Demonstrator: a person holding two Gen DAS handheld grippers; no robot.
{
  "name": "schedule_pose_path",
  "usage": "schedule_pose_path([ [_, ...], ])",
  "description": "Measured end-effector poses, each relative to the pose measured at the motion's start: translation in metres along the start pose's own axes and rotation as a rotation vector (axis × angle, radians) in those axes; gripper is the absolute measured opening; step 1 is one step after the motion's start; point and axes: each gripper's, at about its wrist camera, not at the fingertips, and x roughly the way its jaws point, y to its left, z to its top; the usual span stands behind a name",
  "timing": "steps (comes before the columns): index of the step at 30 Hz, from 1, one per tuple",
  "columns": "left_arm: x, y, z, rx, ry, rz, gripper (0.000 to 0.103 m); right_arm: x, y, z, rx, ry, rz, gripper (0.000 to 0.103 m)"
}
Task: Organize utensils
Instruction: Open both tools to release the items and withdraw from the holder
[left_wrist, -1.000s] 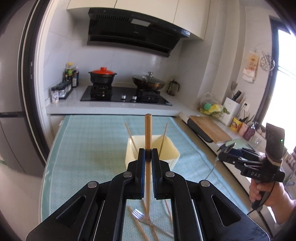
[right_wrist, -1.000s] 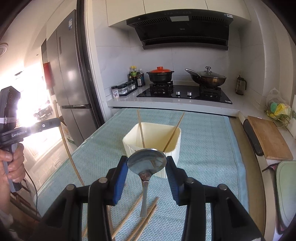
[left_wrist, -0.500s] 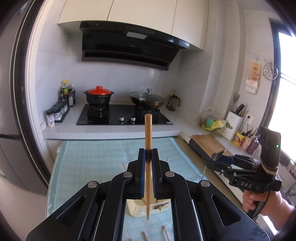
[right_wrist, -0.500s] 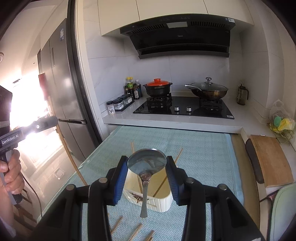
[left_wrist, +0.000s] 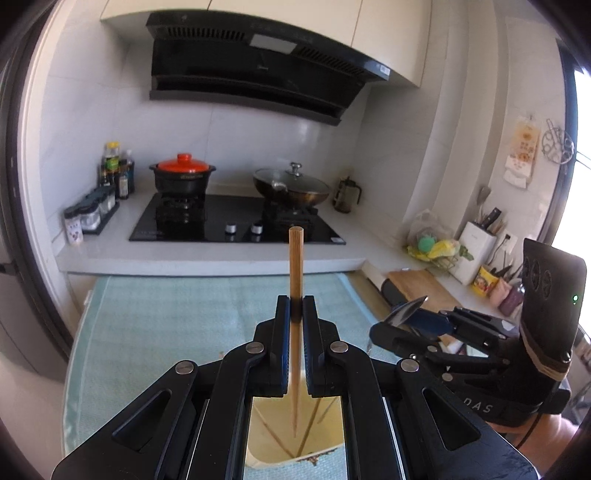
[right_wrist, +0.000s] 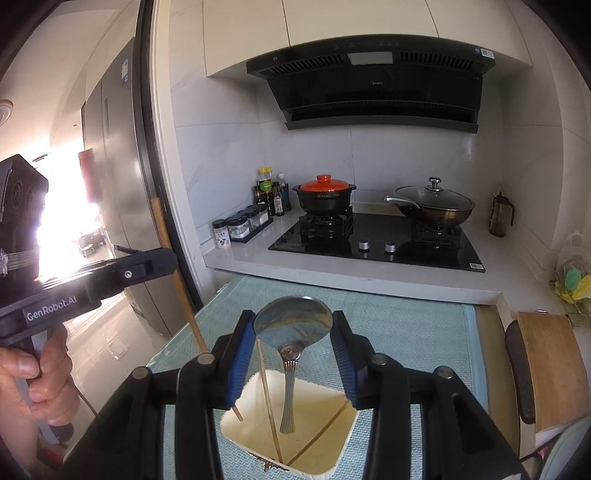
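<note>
My left gripper (left_wrist: 296, 306) is shut on a wooden chopstick (left_wrist: 295, 266), held upright with its lower tip inside the cream utensil holder (left_wrist: 273, 448) just below. My right gripper (right_wrist: 293, 332) is shut on a metal spoon (right_wrist: 293, 325), gripped by the bowl, handle hanging down into the same holder (right_wrist: 325, 461). Two chopsticks (right_wrist: 267, 402) lean inside it. The right gripper also shows in the left wrist view (left_wrist: 402, 317), and the left gripper in the right wrist view (right_wrist: 162, 258) with its chopstick (right_wrist: 184, 299).
The holder stands on a teal mat (right_wrist: 406, 325) on the counter. Behind it are a black hob (right_wrist: 380, 240), a red-lidded pot (right_wrist: 325, 194) and a wok (right_wrist: 432, 208). A wooden board (right_wrist: 546, 362) lies at the right. A fridge (right_wrist: 118, 184) stands at the left.
Both grippers have moved forward and over the holder. The chopstick tip and the spoon handle now hang inside it. The loose utensils on the mat have dropped out of view.
</note>
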Motion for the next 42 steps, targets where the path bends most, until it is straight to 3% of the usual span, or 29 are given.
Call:
schedule_pose_path([
  [9,0.092,0.019,-0.066,-0.05,0.211,0.045,0.004,0.091,-0.021,-0.059,0.06,0.216,-0.007,0.042],
  [14,0.107,0.024,-0.078,-0.026,0.217,0.123,0.006,0.114,-0.028,-0.075,0.073,0.252,-0.037,0.043],
  [16,0.102,0.027,-0.074,-0.044,0.198,0.136,0.02,0.114,-0.032,-0.071,0.091,0.233,-0.041,0.047],
  [18,0.087,0.031,-0.068,-0.067,0.157,0.15,0.061,0.108,-0.035,-0.063,0.119,0.205,-0.049,0.055],
  [22,0.033,0.034,-0.059,-0.055,0.051,0.183,0.081,0.07,-0.03,-0.044,0.105,0.135,-0.054,0.056],
  [24,-0.002,0.032,-0.064,-0.029,-0.003,0.199,0.095,0.041,-0.021,-0.037,0.064,0.091,-0.076,0.059],
  [26,-0.037,0.02,-0.077,0.014,-0.056,0.22,0.101,0.008,-0.013,-0.037,0.027,0.045,-0.099,0.067],
  [29,-0.077,0.001,-0.108,0.081,-0.087,0.25,0.101,-0.04,0.002,-0.051,-0.028,-0.009,-0.128,0.072],
  [35,-0.13,-0.033,-0.196,0.161,-0.026,0.251,0.101,-0.11,0.033,-0.122,-0.107,-0.042,-0.174,0.072],
  [42,-0.175,-0.034,-0.262,0.052,-0.024,0.287,0.101,-0.173,0.049,-0.228,-0.049,-0.066,-0.249,0.072],
])
